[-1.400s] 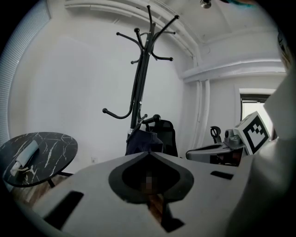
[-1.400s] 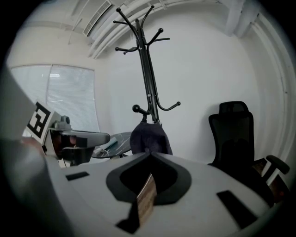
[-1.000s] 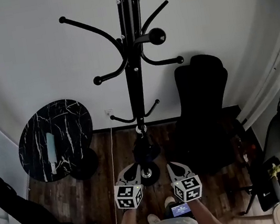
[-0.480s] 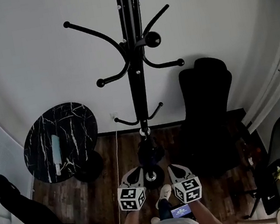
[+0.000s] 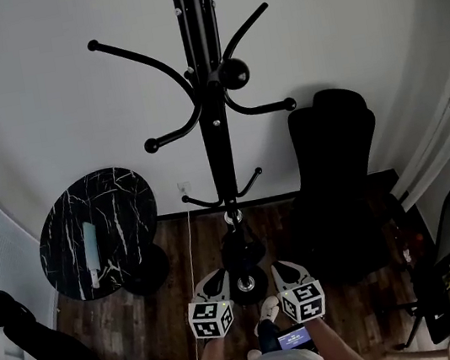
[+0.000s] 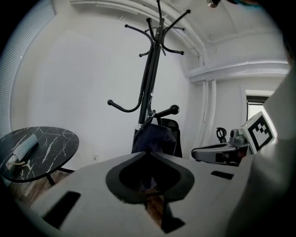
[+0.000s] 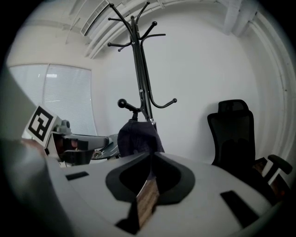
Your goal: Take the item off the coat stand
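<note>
Right gripper (image 7: 150, 157) fills the lower frame; its jaws are beginning to open, tips all but together, nothing between them; a strip of wooden floor (image 7: 145, 203) shows through the narrow gap below the tips. Black coat stand (image 7: 139, 69) rises upright beyond the jaws, against a white wall; a dark item (image 7: 137, 138) hangs from its lower part, under a knob-ended hook. Black office chair (image 7: 231, 134) stands right of the stand, apart from it. Left gripper (image 7: 110, 139) enters from the left; a window blind (image 7: 62, 92) lies behind it.
</note>
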Demonstrator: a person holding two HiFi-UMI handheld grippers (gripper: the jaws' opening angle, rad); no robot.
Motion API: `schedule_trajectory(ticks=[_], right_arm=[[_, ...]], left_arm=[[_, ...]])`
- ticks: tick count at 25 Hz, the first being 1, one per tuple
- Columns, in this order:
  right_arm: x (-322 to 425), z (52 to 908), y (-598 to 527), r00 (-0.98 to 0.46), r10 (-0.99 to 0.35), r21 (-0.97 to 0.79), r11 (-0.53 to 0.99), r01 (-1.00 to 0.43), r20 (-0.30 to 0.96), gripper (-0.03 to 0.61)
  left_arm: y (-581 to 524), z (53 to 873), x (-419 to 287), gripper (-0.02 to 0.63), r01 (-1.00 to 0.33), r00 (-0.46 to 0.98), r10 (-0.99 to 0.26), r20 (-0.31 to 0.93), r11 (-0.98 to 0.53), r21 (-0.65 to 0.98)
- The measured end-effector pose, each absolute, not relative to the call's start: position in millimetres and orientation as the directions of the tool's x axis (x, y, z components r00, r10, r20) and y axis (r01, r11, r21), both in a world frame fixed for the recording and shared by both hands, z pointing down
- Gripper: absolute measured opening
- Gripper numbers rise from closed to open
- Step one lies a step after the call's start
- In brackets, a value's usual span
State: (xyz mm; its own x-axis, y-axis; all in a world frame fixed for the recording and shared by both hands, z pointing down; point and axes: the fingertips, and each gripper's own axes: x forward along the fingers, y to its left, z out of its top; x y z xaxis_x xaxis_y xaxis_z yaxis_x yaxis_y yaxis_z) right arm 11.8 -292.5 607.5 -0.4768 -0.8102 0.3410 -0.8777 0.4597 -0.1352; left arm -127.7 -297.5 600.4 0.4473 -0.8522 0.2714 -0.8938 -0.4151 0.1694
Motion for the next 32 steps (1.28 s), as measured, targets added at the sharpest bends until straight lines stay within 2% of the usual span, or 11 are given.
schedule_trajectory(ticks=[8,11,21,32], right_arm=[[12,619,-314,-0.487,-0.789,-0.144,0.469,-0.871,0.374,0.071],[9,626,-322,-0.489,-0.778,-0.144,0.473,-0.869,0.394,0.108],[-4,637,-347,-0.514,-0.748,-0.143,0.505,-0.851,0.419,0.167],[-14,642,-365,-0.533,-0.722,-0.105,0.548,-0.830,0.441,0.172]], left_arm=[[-319,609,-130,0.027,-0.896,0.443,-0.847,0.293,-0.405,0.184],[-324,616,-129,0.085,-0.890,0.454,-0.835,0.312,-0.408,0.202],[-342,629,-125,0.097,-0.883,0.468,-0.815,0.341,-0.415,0.219],[-355,634,-116,0.098,-0.872,0.489,-0.796,0.356,-0.435,0.225]])
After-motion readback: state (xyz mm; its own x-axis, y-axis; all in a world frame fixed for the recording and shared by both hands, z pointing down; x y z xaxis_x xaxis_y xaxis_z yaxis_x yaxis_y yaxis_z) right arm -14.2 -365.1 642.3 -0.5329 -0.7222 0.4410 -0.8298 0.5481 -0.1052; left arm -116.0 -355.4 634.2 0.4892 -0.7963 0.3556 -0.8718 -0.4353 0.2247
